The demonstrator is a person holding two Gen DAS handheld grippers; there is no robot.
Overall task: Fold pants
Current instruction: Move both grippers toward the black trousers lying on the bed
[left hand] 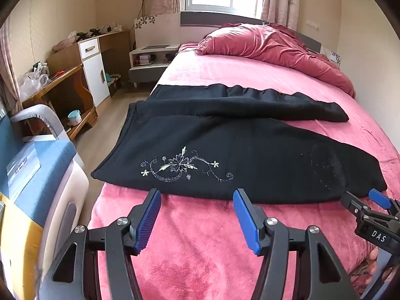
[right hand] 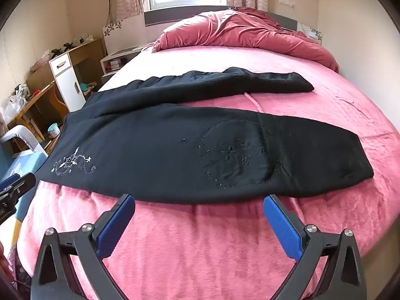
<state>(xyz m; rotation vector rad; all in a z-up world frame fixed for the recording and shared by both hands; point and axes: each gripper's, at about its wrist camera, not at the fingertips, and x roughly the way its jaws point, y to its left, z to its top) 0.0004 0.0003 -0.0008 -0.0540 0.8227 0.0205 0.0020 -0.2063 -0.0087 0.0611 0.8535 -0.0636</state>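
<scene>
The bed with its pink blanket fills both views, with a bare pink strip between its near edge and the pants. The black pants lie flat across it, waistband hanging just over the left edge, legs running right. A red quilt is heaped at the far end. The left view shows the white flower embroidery in full; the right view shows a round stitched patch. Left gripper and right gripper have fingers wide apart, empty, tips just short of the pants' near hem.
</scene>
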